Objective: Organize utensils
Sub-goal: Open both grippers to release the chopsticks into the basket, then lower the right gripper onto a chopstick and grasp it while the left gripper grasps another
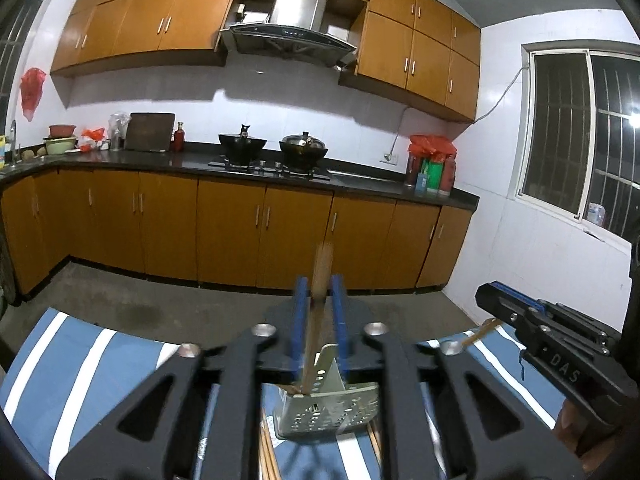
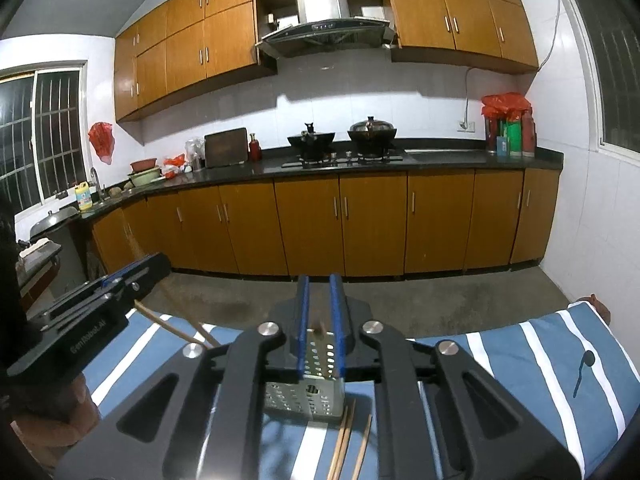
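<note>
Left wrist view: left tool (image 1: 320, 300) narrow around blurred wooden chopsticks (image 1: 316, 320) over tilted perforated metal holder (image 1: 332, 408).

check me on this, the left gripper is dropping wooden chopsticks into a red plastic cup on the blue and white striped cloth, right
Not quite. The container is a perforated metal utensil holder, not a red plastic cup, as the left wrist view shows. The rest stands: the left gripper grips the wooden chopsticks, their lower ends in the holder, on the blue and white striped cloth.
</note>
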Available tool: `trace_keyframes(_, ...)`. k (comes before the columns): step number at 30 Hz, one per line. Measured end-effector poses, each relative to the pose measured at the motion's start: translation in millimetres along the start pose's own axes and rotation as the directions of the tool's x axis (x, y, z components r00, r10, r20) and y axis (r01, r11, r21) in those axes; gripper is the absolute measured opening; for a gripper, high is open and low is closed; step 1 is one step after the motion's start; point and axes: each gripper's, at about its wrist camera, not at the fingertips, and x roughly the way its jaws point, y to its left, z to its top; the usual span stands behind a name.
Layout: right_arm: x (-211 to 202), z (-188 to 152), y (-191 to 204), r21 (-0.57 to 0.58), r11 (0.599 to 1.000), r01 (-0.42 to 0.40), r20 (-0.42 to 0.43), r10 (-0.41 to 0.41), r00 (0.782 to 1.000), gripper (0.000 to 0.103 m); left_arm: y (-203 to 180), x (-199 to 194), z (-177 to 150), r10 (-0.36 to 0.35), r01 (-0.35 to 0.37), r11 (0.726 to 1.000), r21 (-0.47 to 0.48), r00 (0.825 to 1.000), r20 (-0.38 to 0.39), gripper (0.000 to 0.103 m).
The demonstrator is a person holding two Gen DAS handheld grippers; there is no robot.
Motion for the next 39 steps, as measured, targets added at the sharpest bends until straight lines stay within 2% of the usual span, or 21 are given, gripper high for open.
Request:
trace_keyframes(1, -3.2, 1.0, -0.6, 0.002, 1.0, 0.0, 0.007, 0.0, 1.0, 0.017, -0.2, -3.1, 0.5, 0.002, -0.002, 1.0, -0.002, 1.0, 0.007, 0.03)
trace_keyframes(6, -24.3, 7.6, -6.5, 0.015, 1.0, 0.008, 0.047, -0.008, 0.999, 0.02, 0.6, -14.7, 8.0, -0.003, 0.003, 1.0, -0.018, 1.0, 0.024, 0.032)
trace_keyframes(10, -49.0, 6.2, -19.9, 0.036, 0.998, 0.054, 0.074, -0.057, 0.996, 0.025, 8.1, -34.9, 14.2, -0.012, 0.015, 0.998, -0.053, 0.998, 0.056, 0.033)
trace_keyframes(13, -55.3, -4.0, -40.2, 0.061, 0.993, 0.102, 0.046, -0.105, 0.993, 0.026, 18.6, -57.2, 11.1, 0.014, -0.008, 0.997, -0.073, 0.997, 0.073, 0.034)
trace_keyframes(15, -52.4, -22.7, -56.1, 0.073, 0.985, 0.155, -0.013, -0.154, 0.988, 0.026, 27.1, -66.6, 3.4, 0.046, -0.041, 0.996, -0.08, 0.997, 0.065, 0.035)
trace_keyframes(17, -43.0, -43.9, -69.5, 0.086, 0.98, 0.18, -0.088, -0.173, 0.981, 0.026, 40.4, -72.4, -14.0, 0.106, -0.103, 0.991, -0.083, 0.994, 0.029, 0.035)
trace_keyframes(20, -20.6, -85.8, -82.9, 0.114, 0.974, 0.197, -0.236, -0.166, 0.957, 0.026, 57.0, -65.5, -44.7, 0.164, -0.169, 0.983, -0.078, 0.984, -0.063, 0.035)
trace_keyframes(22, -3.6, -118.0, -83.8, 0.122, 0.976, 0.181, -0.337, -0.131, 0.932, 0.026, 66.9, -53.7, -70.0, 0.176, -0.191, 0.978, -0.081, 0.972, -0.156, 0.035)
trace_keyframes(26, 15.3, -165.9, -68.9, 0.127, 0.983, 0.13, -0.451, -0.06, 0.89, 0.025, 73.0, -33.7, -112.4, 0.162, -0.192, 0.979, -0.071, 0.939, -0.304, 0.035)
trace_keyframes(30, 23.9, -195.8, -50.4, 0.127, 0.988, 0.083, -0.509, -0.007, 0.861, 0.024, 66.5, -20.7, -144.4, 0.124, -0.16, 0.985, -0.06, 0.911, -0.393, 0.035)
trace_keyframes(35, 28.1, -207.4, -34.4, 0.091, 0.993, 0.069, -0.536, -0.009, 0.844, 0.023, 60.9, -13.7, -167.9, 0.099, -0.132, 0.99, -0.045, 0.889, -0.448, 0.034)
trace_keyframes(37, 31.9, -211.1, -33.3, 0.078, 0.994, 0.072, -0.549, -0.017, 0.836, 0.017, 58.2, -11.9, -173.5, 0.092, -0.123, 0.992, -0.037, 0.882, -0.463, 0.033)
trace_keyframes(39, 31.2, -212.4, -34.5, 0.075, 0.995, 0.073, -0.545, -0.021, 0.838, 0.011, 54.9, -9.3, -180.1, 0.084, -0.114, 0.993, -0.035, 0.875, -0.476, 0.032)
